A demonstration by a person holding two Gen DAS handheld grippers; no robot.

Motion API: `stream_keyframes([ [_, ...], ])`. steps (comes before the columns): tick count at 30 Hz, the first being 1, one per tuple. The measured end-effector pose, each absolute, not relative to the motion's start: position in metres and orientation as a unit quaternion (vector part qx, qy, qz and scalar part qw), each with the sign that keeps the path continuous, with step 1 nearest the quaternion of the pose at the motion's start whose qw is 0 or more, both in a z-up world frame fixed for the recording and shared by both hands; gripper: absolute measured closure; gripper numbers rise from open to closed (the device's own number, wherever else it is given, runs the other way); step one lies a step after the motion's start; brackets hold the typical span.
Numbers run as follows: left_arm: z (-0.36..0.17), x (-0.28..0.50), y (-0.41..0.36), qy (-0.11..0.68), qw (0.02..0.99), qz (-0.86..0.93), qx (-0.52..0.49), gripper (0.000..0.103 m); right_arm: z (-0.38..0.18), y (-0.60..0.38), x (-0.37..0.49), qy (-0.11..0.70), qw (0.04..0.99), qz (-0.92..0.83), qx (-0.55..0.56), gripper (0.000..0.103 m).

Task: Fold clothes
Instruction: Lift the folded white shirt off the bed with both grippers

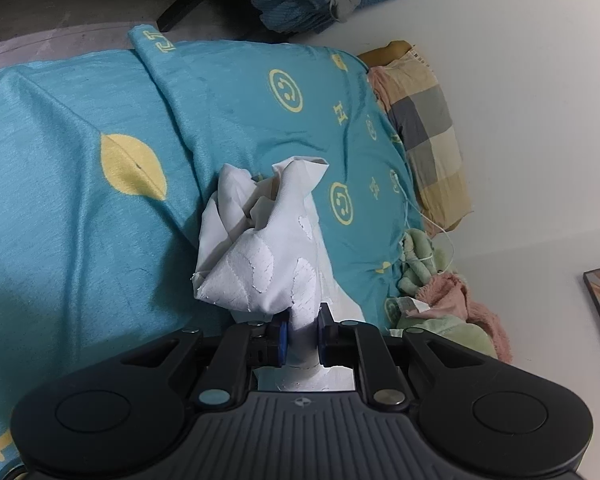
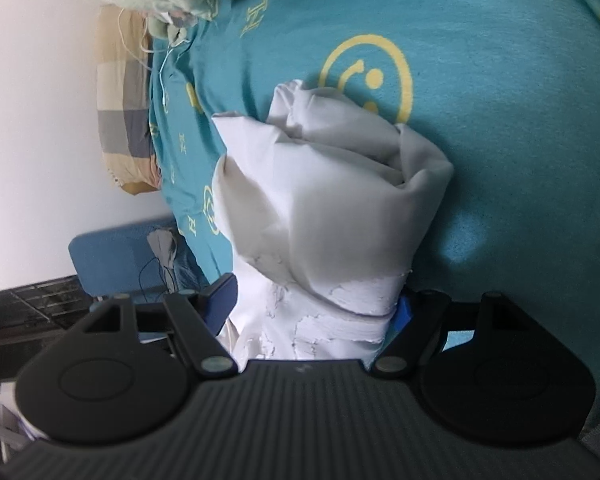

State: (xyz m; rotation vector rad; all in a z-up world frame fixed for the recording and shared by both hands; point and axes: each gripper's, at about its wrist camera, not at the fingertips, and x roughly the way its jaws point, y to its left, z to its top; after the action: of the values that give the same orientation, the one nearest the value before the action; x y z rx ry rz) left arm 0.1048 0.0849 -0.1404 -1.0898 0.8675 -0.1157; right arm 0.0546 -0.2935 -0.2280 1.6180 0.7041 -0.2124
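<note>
The left gripper is pinched nearly closed on a bunched fold of the white garment, which hangs and crumples out ahead of it toward twelve o'clock over the teal bedspread. That narrow pinch probably serves as an anchor, holding one point of the cloth while the other hand looks for an edge.

The right gripper has its jaws spread wide, with a thick wad of the same white garment lying between them; the blue pad at three o'clock seems to touch the fabric, the one at nine o'clock stands just clear, so nothing is clamped (the blur here makes contact hard to judge). My guess is that the cloth is too balled up to fold yet and needs spreading flat first.

Around it, in the left wrist view, a checked pillow sits at two o'clock against the white wall, and a heap of green and pink clothes lies at three o'clock, near the garment. That heap, and the thin white cord trailing beside it, could snag a wide sweep to that side.
</note>
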Motion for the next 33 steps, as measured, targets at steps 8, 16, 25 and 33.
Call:
stream_keyframes([
  [8,-0.168,0.107,0.086,0.456,0.730,-0.010,-0.509,0.058,-0.225,-0.296,0.063,0.315,0.659,-0.102,0.675,0.064],
  [16,-0.191,0.113,0.089,0.463,0.706,-0.008,-0.536,0.040,-0.221,-0.299,0.071,0.302,0.685,-0.081,0.658,0.074],
  [25,-0.178,0.119,0.091,0.431,0.731,-0.044,-0.528,0.074,-0.193,-0.299,0.077,0.273,0.732,-0.048,0.622,0.079],
  [33,-0.117,0.129,0.078,0.425,0.728,-0.086,-0.531,0.082,-0.153,-0.314,0.084,0.247,0.743,-0.029,0.621,0.080],
])
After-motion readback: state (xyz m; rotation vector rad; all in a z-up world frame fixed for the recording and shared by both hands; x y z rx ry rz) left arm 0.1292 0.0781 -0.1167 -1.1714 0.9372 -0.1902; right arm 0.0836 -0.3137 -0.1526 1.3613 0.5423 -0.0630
